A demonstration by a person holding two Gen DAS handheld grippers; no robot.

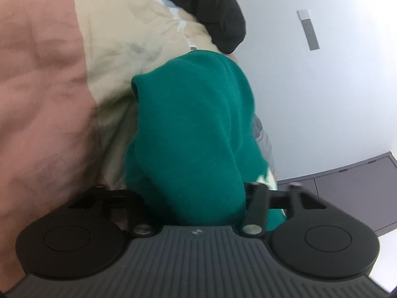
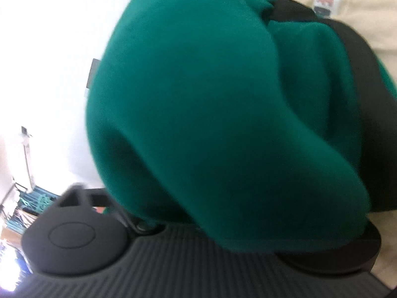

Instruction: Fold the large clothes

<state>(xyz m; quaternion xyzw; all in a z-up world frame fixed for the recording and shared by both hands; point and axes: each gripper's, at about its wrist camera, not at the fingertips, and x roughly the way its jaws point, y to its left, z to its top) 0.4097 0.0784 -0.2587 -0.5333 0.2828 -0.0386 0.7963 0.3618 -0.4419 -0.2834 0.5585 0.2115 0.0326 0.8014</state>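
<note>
A teal green garment (image 1: 193,124) is bunched up right in front of the left wrist camera, above a beige and pink bed cover (image 1: 119,49). The cloth fills the gap between the linkages of my left gripper (image 1: 191,168) and hides both fingers; it looks pinched there. In the right wrist view the same green garment (image 2: 198,99) fills most of the picture and drapes over my right gripper (image 2: 211,173). It covers the fingers and the right side of the body. Whether those jaws press on the cloth is hidden.
A black garment (image 1: 218,12) lies at the far end of the bed cover, and black cloth (image 2: 359,99) shows beside the green one. A white wall (image 1: 322,87) and a dark cabinet (image 1: 347,186) are on the right. Cluttered shelves (image 2: 24,206) stand low left.
</note>
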